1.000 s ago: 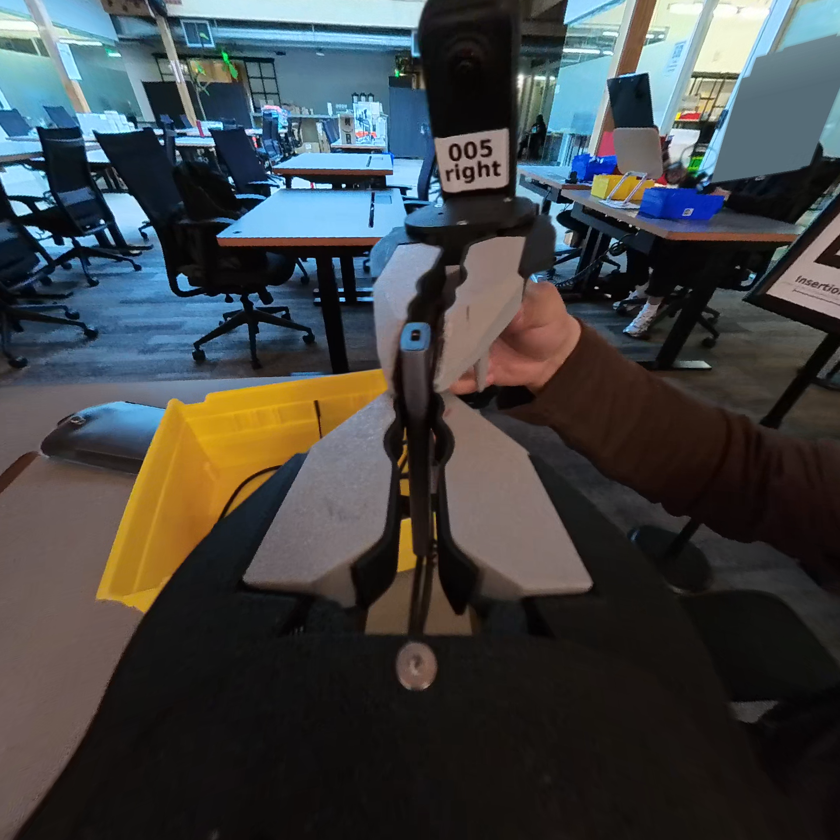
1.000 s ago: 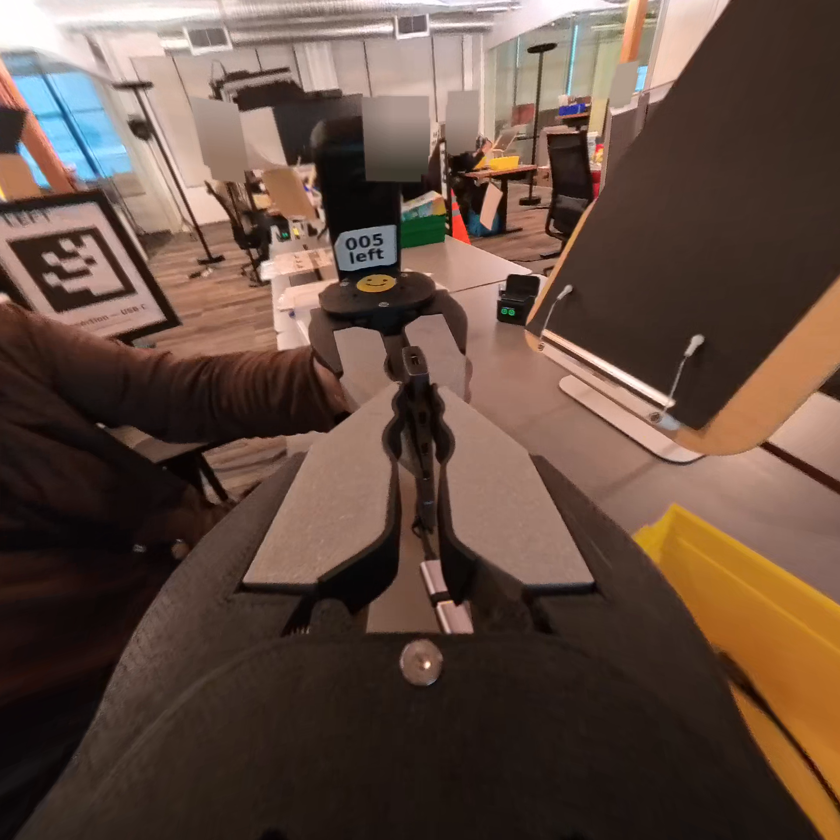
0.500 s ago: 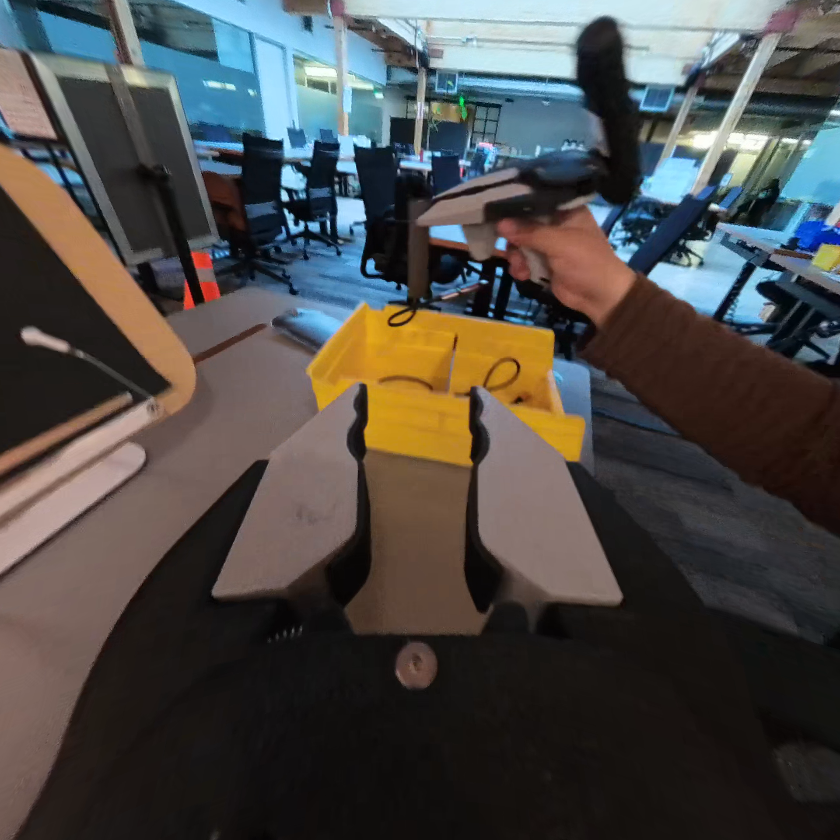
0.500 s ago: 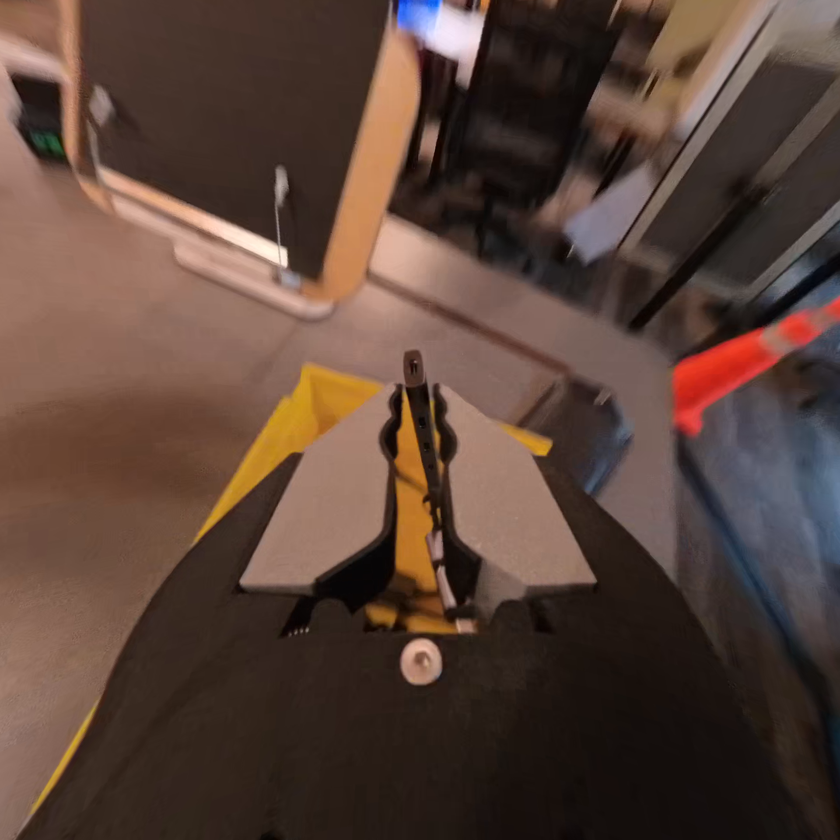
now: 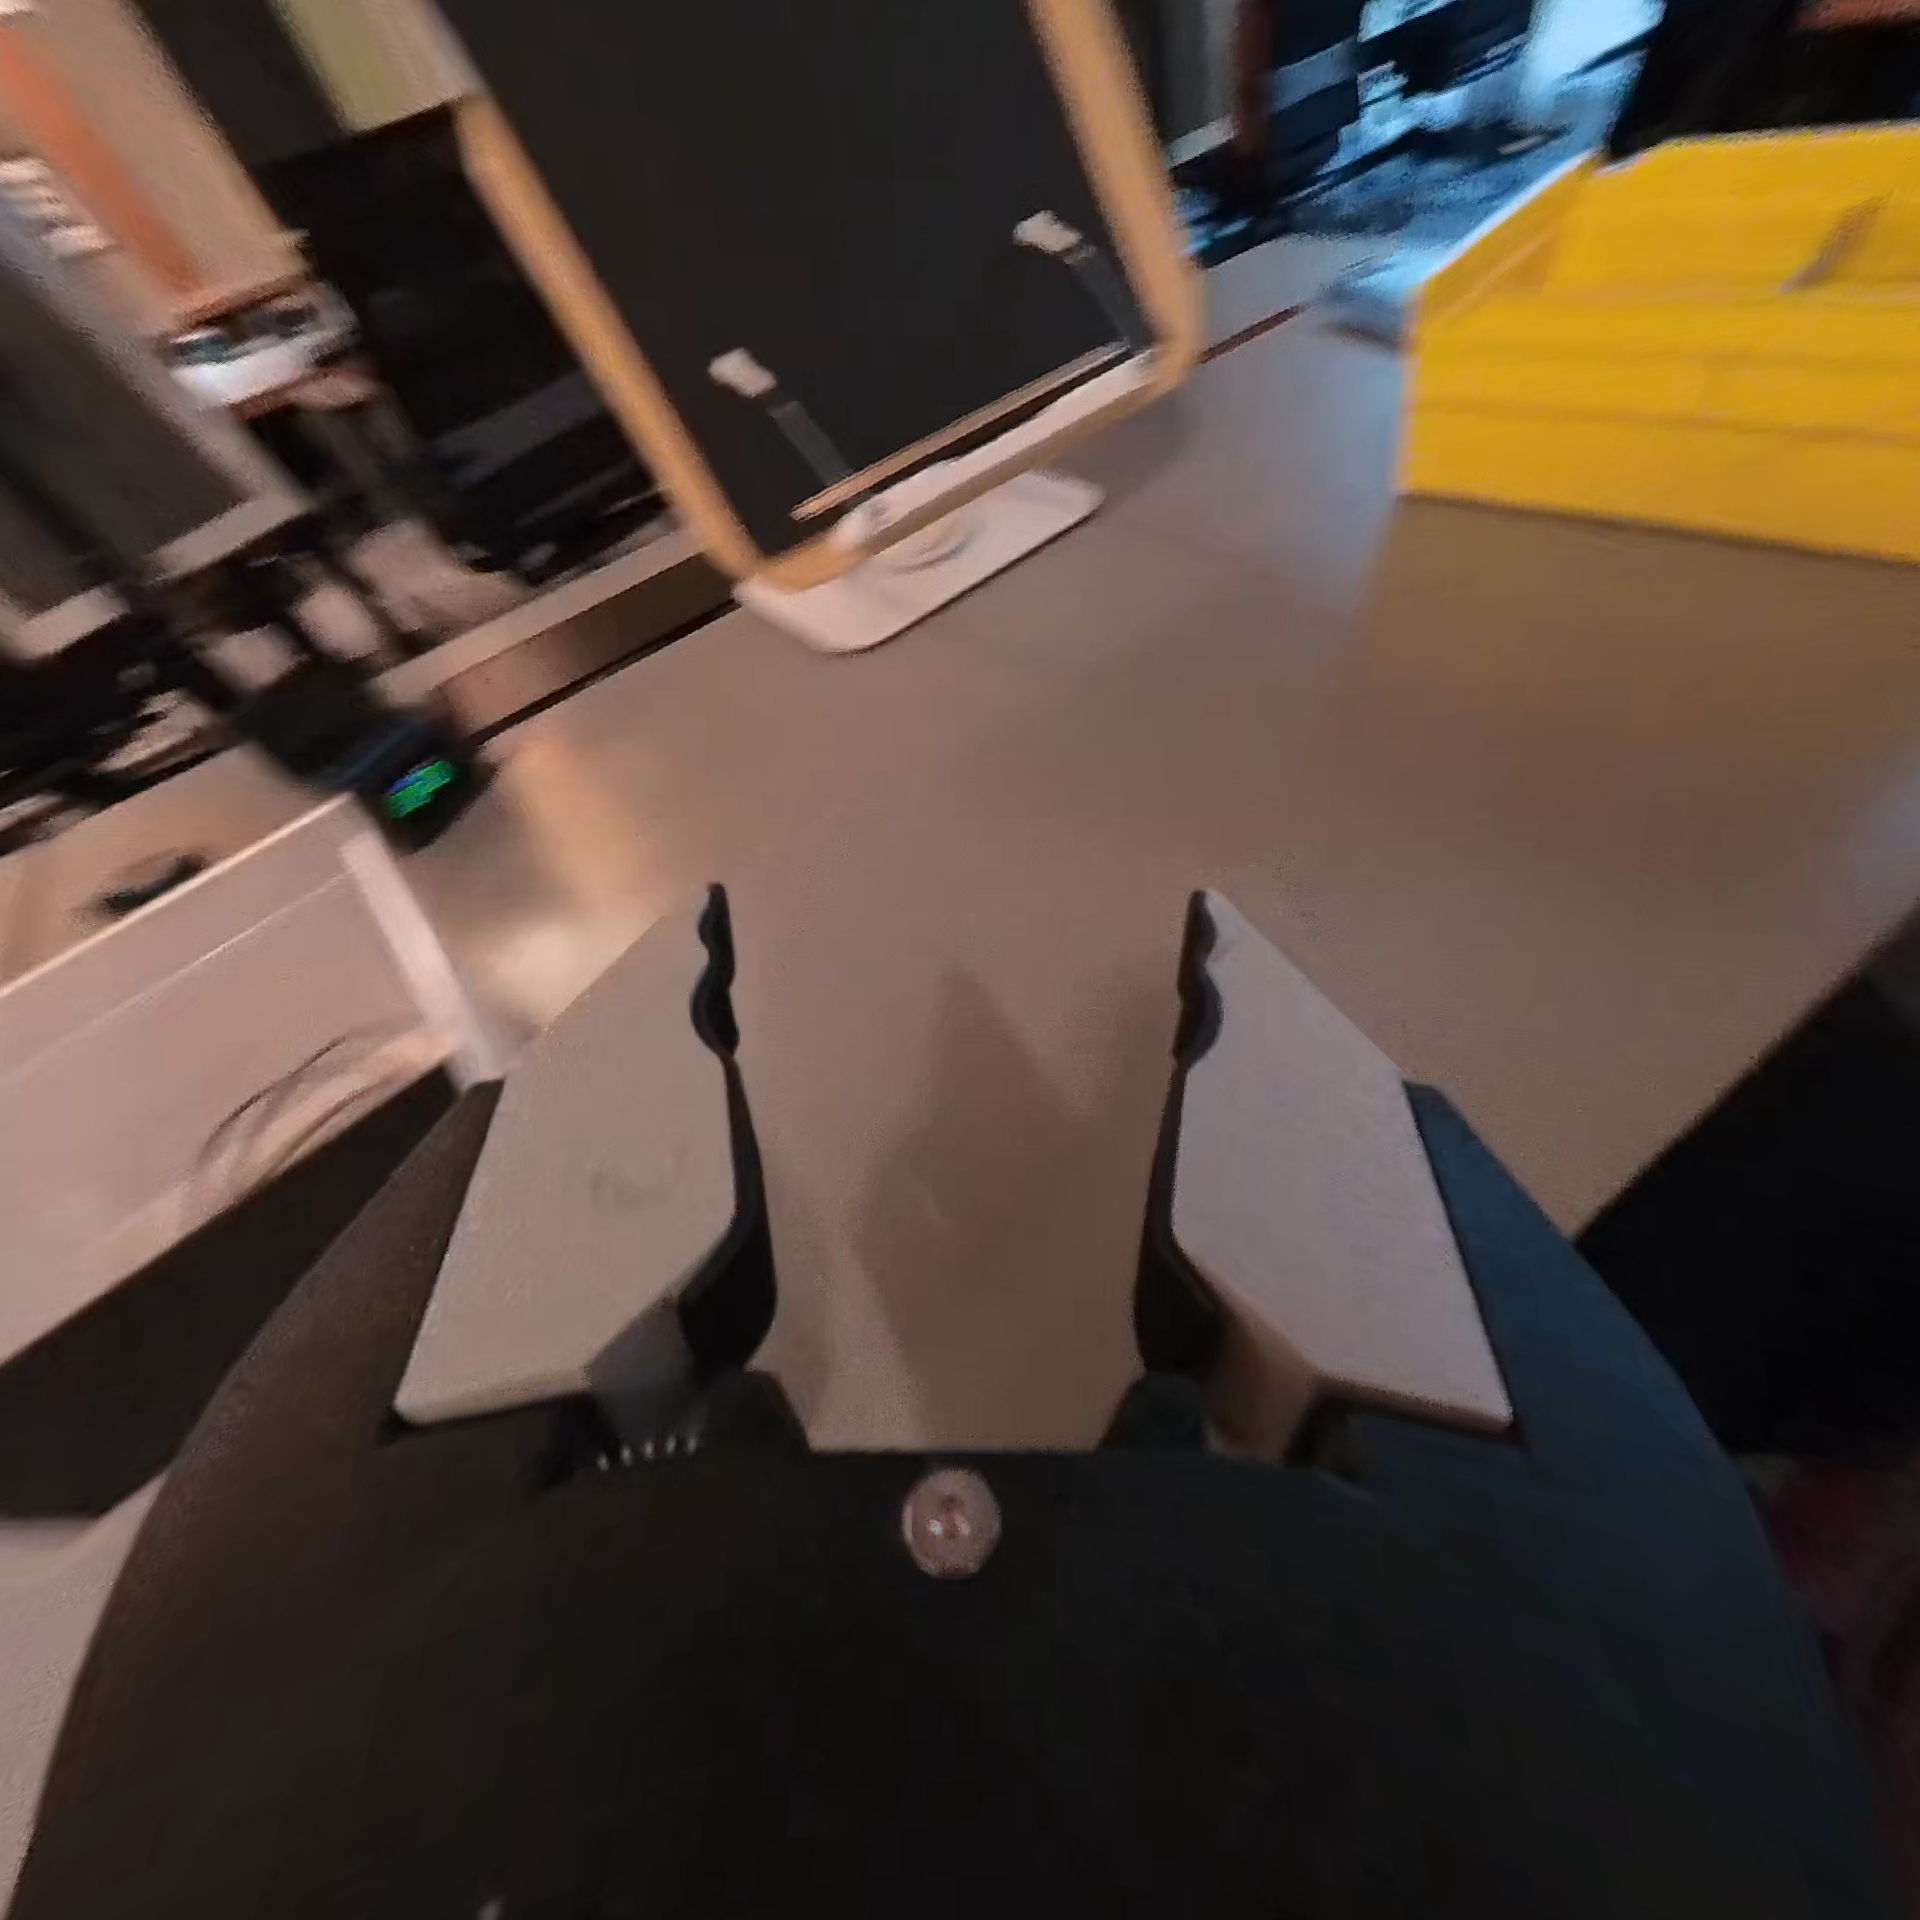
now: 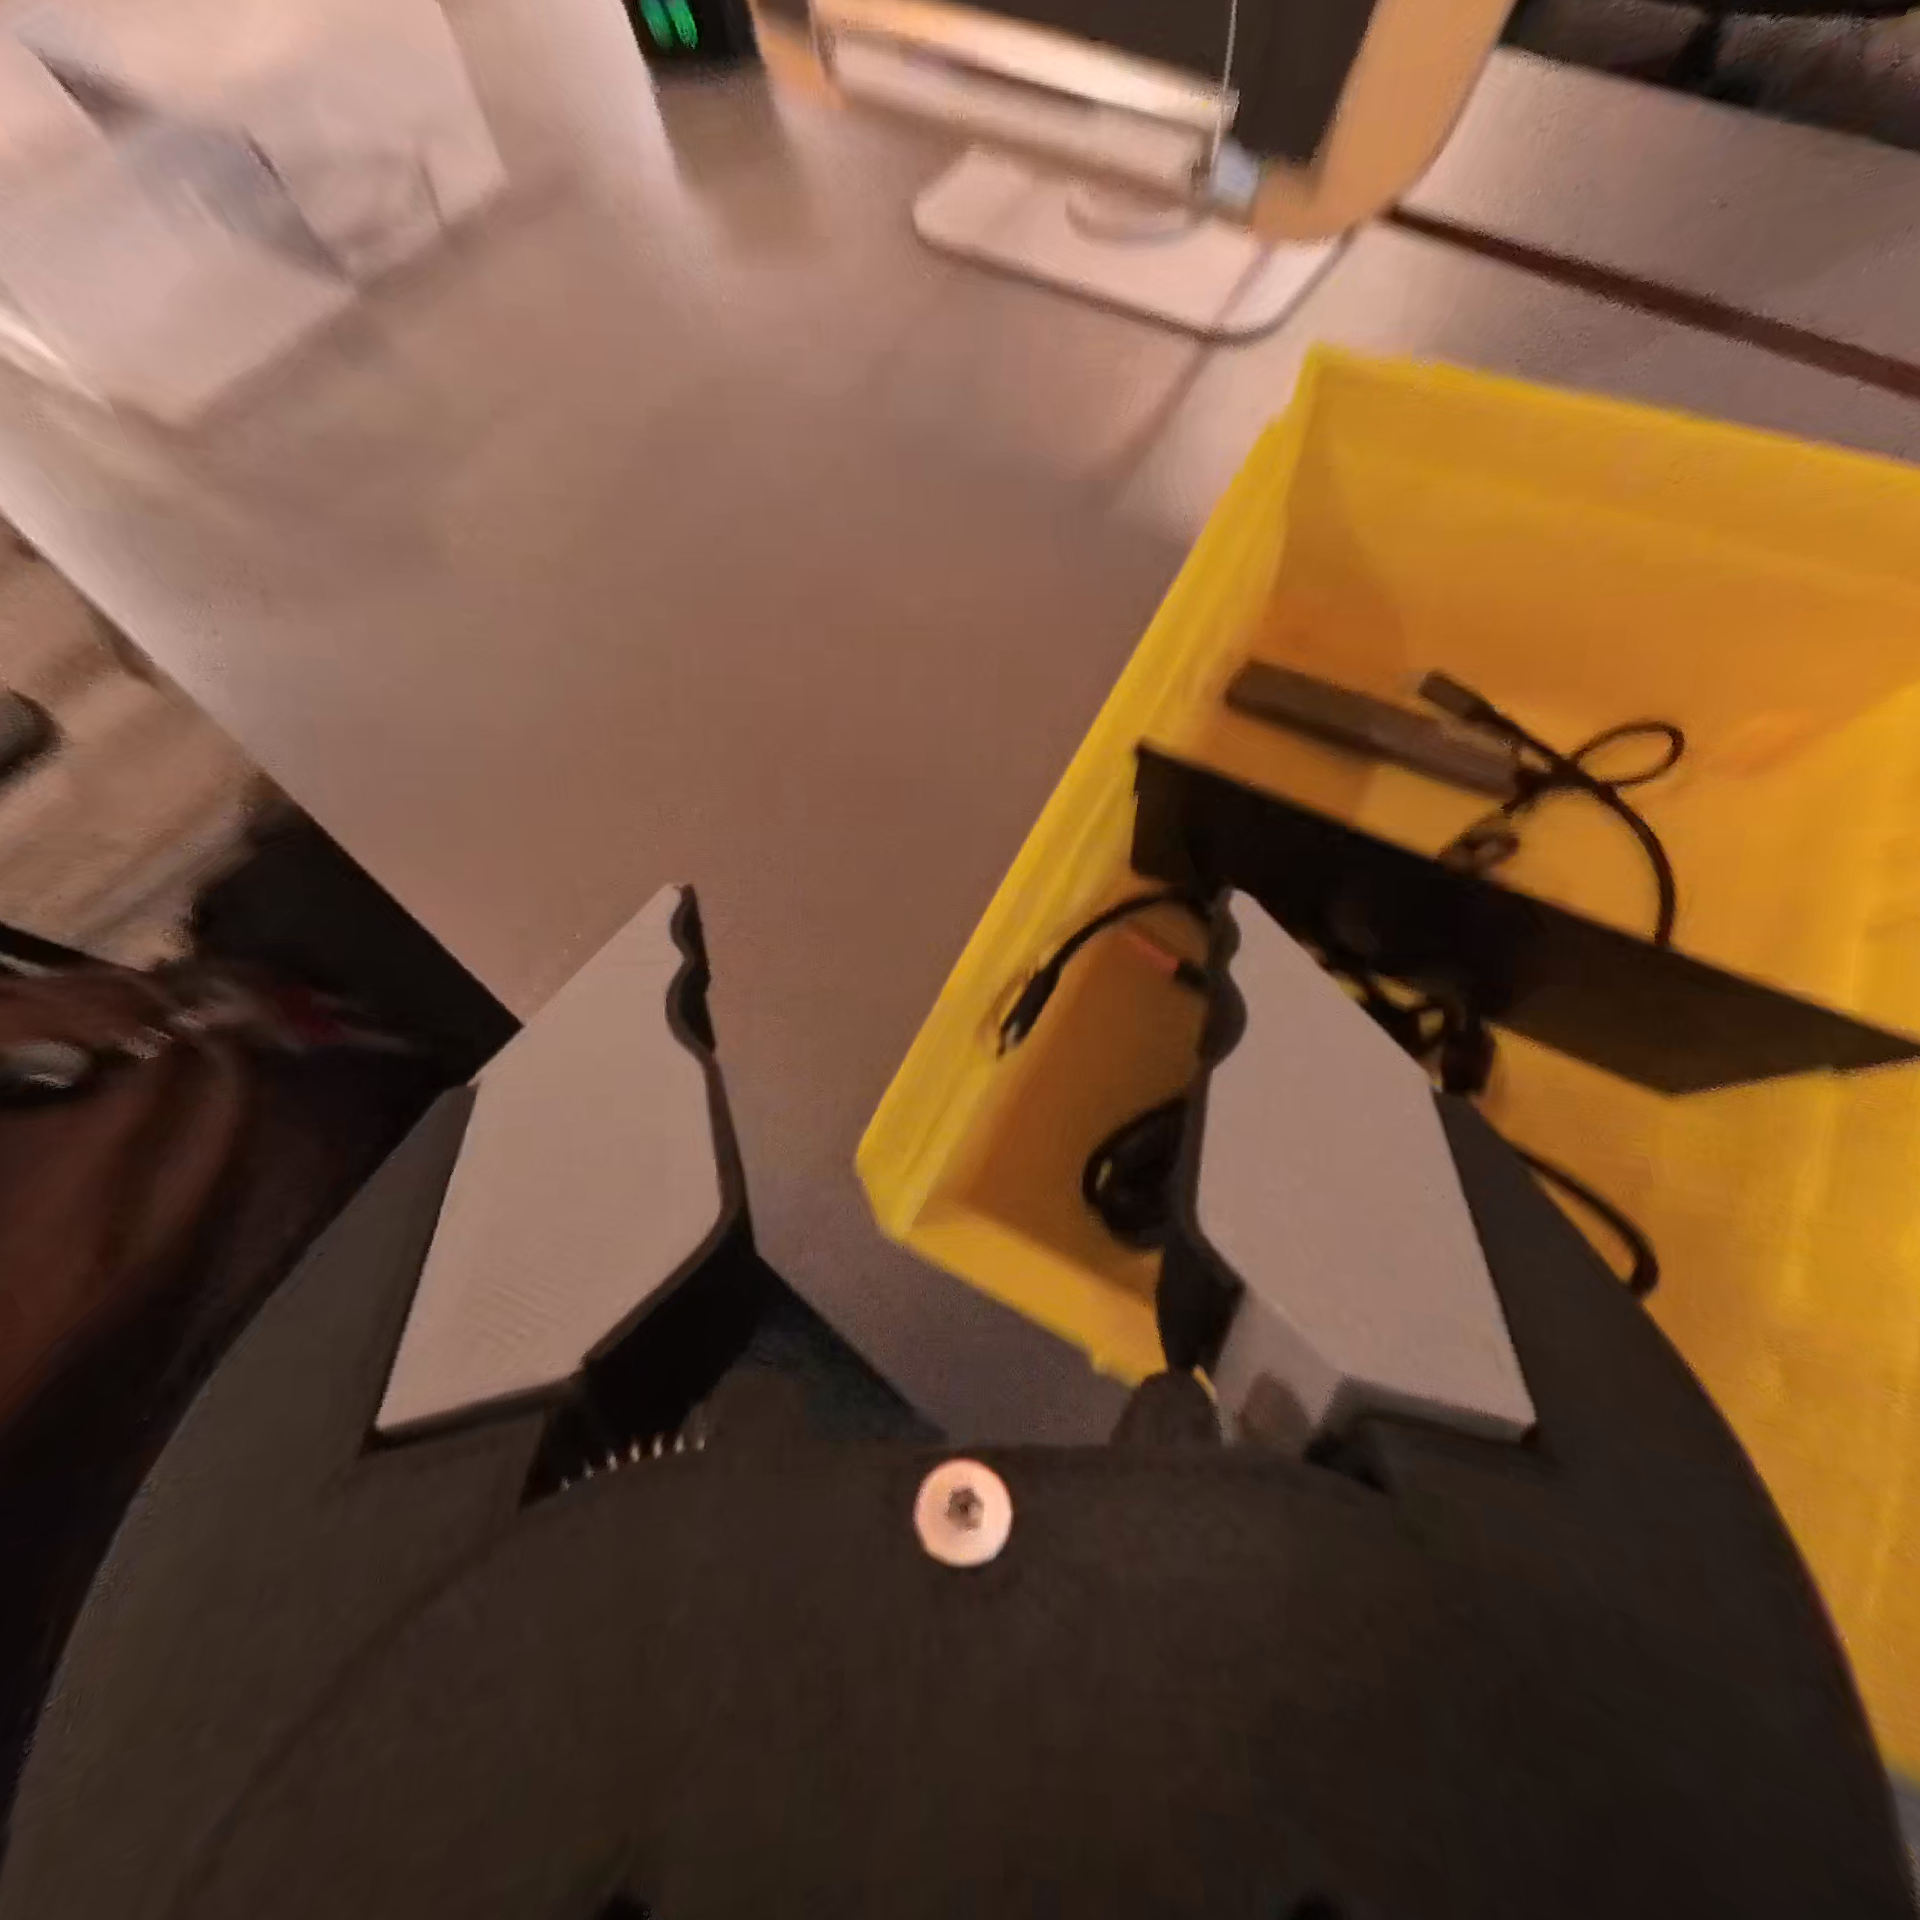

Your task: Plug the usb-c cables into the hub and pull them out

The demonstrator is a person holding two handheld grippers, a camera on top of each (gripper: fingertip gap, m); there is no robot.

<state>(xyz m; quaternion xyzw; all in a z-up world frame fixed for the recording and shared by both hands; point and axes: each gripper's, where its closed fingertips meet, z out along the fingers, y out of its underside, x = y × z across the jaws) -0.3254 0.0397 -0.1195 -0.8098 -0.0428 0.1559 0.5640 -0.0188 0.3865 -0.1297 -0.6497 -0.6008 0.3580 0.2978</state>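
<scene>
Hub (image 6: 1371, 727) lies ahead-right of the right fingers (image 6: 956, 935), long axis crosswise, in the bin (image 6: 1049, 935); both fingers gape empty, left fingers (image 5: 956, 914) farther off.

office: desks (image 5: 1195, 790), monitor-like board (image 5: 831, 208)

A black, wood-edged board (image 5: 831, 208) stands beside a small green-lit device (image 5: 421, 790).

The dark slim hub (image 6: 1371, 729) lies flat in the far compartment of the yellow bin (image 6: 1039, 1039); black cables (image 6: 1621, 790) sit loosely coiled beside it and in the near compartment.
</scene>
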